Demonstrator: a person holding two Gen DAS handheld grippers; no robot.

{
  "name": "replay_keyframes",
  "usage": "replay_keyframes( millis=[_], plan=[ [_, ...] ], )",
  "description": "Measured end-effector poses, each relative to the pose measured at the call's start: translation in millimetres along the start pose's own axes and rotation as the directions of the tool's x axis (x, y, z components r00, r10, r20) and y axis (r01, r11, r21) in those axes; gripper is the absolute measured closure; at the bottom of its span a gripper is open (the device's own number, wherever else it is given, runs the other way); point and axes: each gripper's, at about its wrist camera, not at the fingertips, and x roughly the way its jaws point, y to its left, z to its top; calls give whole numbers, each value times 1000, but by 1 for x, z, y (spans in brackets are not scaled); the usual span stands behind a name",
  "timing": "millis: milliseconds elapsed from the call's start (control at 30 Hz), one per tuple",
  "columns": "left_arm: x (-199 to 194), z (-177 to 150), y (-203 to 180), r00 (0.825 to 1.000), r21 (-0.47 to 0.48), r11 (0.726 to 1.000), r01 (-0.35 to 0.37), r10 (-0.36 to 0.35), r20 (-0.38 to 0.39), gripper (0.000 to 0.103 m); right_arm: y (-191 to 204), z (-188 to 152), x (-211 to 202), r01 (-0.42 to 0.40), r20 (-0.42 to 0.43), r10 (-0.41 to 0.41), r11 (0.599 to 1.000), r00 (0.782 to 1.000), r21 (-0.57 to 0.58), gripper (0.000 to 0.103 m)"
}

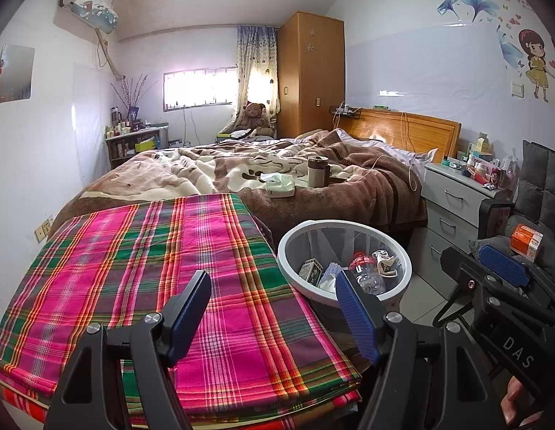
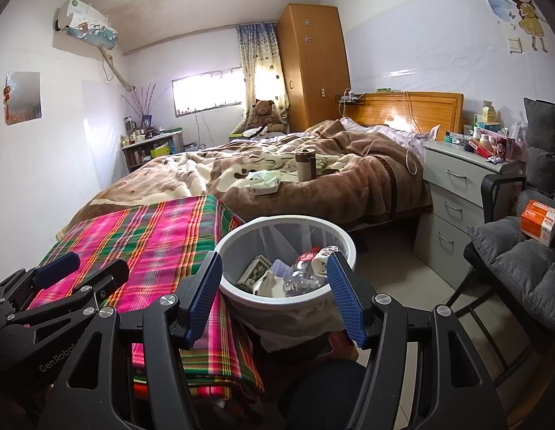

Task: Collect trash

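Note:
A white round trash bin (image 1: 334,223) (image 2: 288,219) with a plastic liner stands on the floor between the bed and a chair. Inside lie a clear plastic bottle (image 1: 367,272) (image 2: 306,276), crumpled paper and a small box. My left gripper (image 1: 273,315) (image 2: 85,268) hovers open and empty over a folded plaid cloth (image 1: 152,268), left of the bin. My right gripper (image 2: 275,294) (image 1: 478,261) is open and empty just before the bin's near rim. On the bed lie a white tissue pack (image 1: 279,182) (image 2: 264,181) and a brown cup (image 1: 316,172) (image 2: 305,165). An orange box (image 1: 526,242) (image 2: 539,222) rests on the chair.
The bed with a brown blanket (image 1: 349,193) fills the middle of the room. A grey nightstand (image 2: 460,179) crowded with small items stands right of it. A chair with grey cushions (image 2: 521,261) is at the right. Tiled floor (image 2: 402,279) shows between bin and chair.

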Motion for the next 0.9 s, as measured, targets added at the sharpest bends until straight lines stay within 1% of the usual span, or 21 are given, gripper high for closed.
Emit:
replay_keyframes(
  millis=[900],
  plan=[
    [3, -1, -2, 1000, 4, 1000, 2, -2, 5, 31, 3, -1, -1, -3, -8, 3, 1000, 1000, 0, 41]
  ],
)
